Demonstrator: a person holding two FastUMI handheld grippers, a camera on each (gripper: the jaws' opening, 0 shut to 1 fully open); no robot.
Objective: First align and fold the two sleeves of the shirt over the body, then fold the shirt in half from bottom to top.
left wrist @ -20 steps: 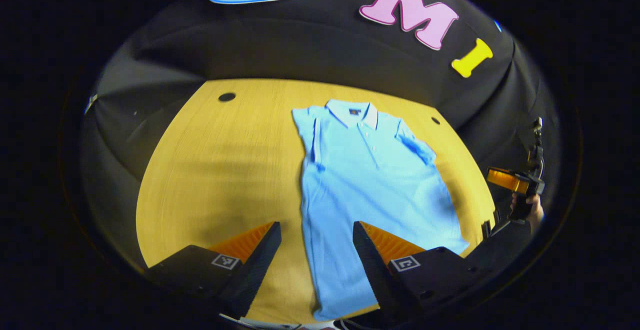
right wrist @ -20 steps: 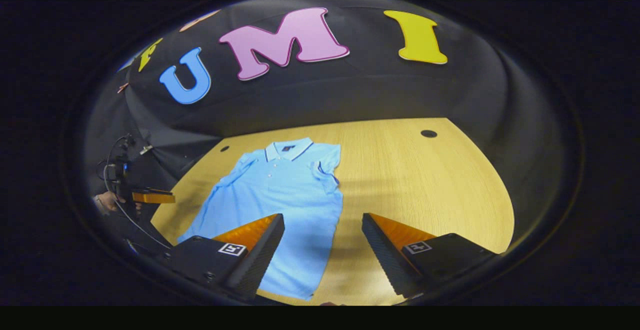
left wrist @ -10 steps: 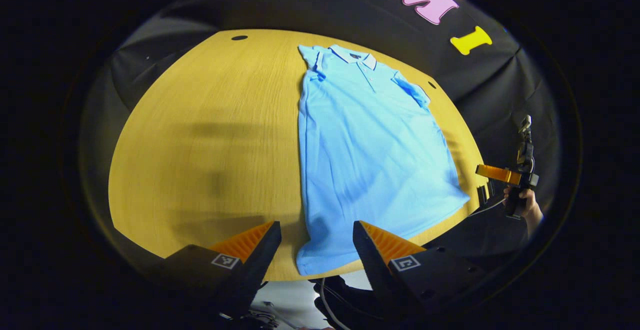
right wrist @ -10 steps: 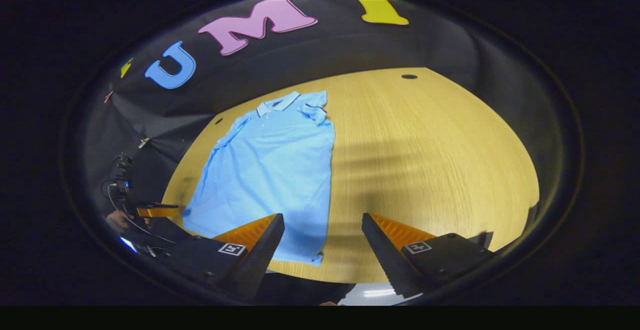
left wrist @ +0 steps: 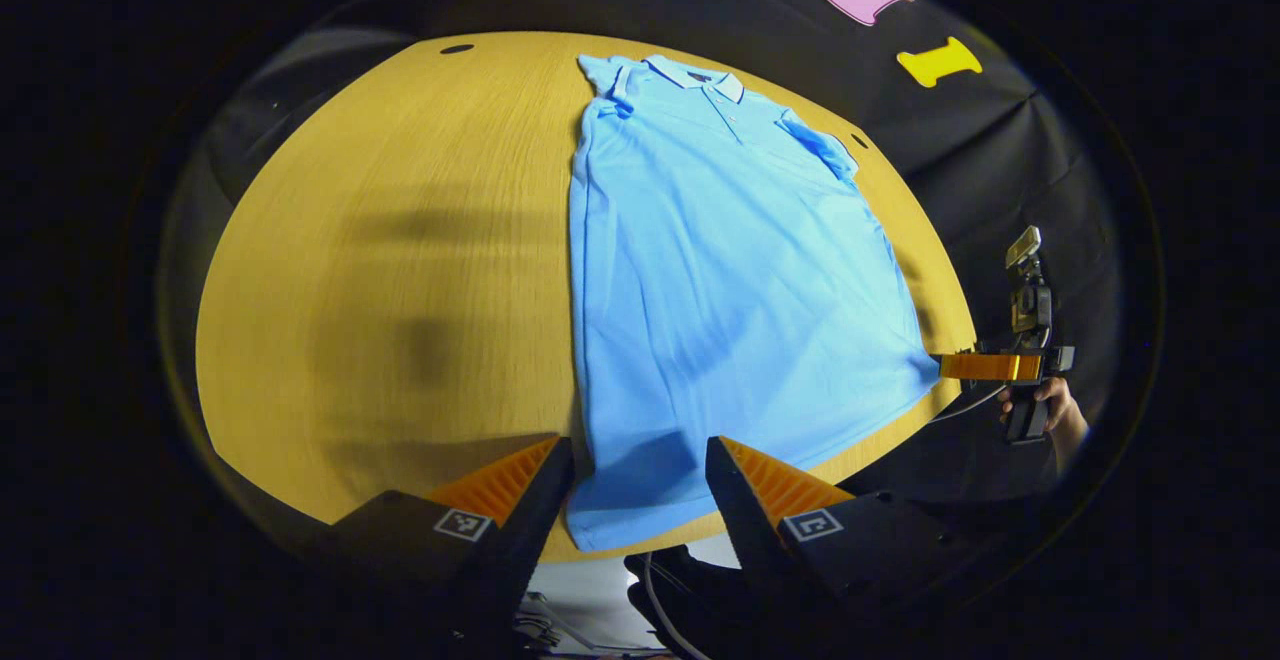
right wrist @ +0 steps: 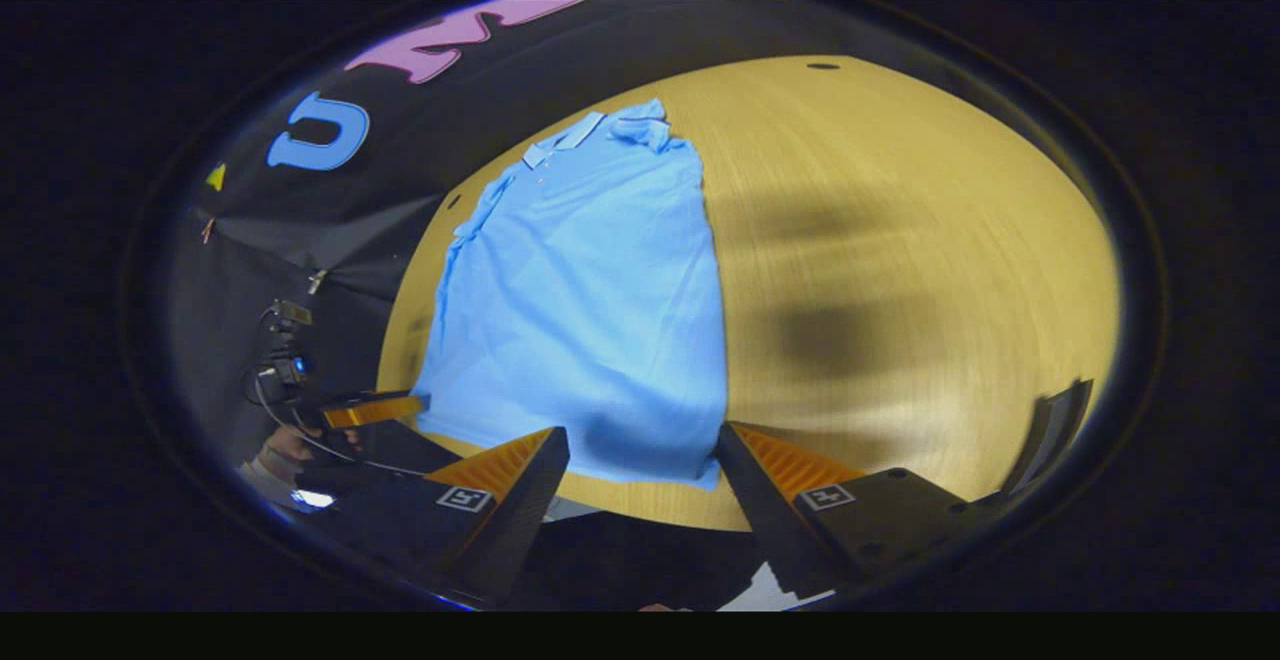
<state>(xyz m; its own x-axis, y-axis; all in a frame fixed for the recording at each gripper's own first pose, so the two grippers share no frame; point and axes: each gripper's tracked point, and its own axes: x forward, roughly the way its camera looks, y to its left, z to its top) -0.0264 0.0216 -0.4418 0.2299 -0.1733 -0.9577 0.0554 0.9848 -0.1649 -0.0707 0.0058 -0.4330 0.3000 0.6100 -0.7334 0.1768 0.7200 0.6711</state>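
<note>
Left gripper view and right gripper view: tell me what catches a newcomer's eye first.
A light blue polo shirt lies flat on the yellow wooden table, collar far, hem at the near edge. The left gripper and the right gripper hang open above the hem's two corners.

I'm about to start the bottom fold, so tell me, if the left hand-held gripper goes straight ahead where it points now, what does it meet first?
Most likely the shirt's bottom hem, lying between the open fingers of the left hand-held gripper at the table's near edge; depth is unclear.
</note>
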